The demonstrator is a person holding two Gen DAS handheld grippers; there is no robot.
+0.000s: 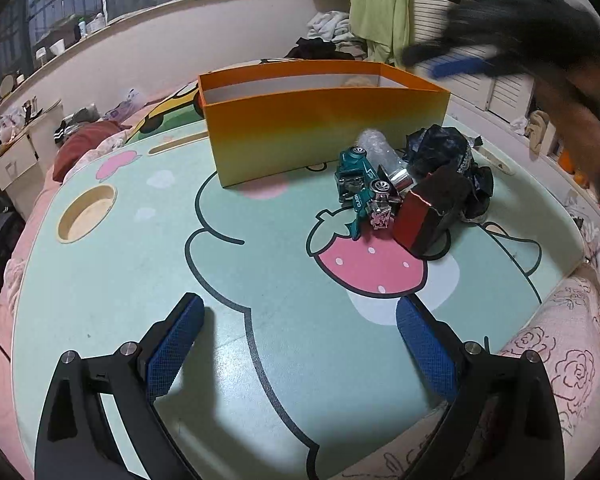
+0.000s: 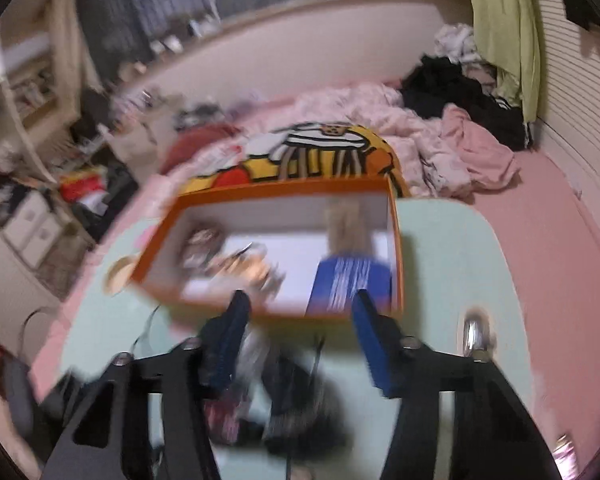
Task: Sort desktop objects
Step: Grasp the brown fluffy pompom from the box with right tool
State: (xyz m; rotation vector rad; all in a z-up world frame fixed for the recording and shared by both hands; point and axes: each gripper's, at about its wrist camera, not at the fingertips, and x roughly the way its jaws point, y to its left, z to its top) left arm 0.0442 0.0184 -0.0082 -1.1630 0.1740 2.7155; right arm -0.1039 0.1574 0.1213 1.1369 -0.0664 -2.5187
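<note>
An orange box (image 1: pixel 324 136) stands on the mint table (image 1: pixel 180 264). In front of it lies a pile: a teal toy car (image 1: pixel 358 184), a clear plastic wrapper (image 1: pixel 380 154), a red-and-black block (image 1: pixel 424 216) and crumpled black packaging (image 1: pixel 452 152). My left gripper (image 1: pixel 300 344) is open and empty, low over the table near its front edge. My right gripper (image 2: pixel 300 344) is open and empty, blurred, high above the pile and the box (image 2: pixel 284 248); it shows in the left wrist view (image 1: pixel 460 66) at upper right. The box holds a blue item (image 2: pixel 348 280) and several small things (image 2: pixel 236 260).
A round cup hole (image 1: pixel 86 214) sits in the table's left side. A pink floral blanket (image 1: pixel 560 344) borders the table at right. Pink bedding and clothes (image 2: pixel 440 148) lie behind the box. A silver object (image 2: pixel 474 334) lies on the table at right.
</note>
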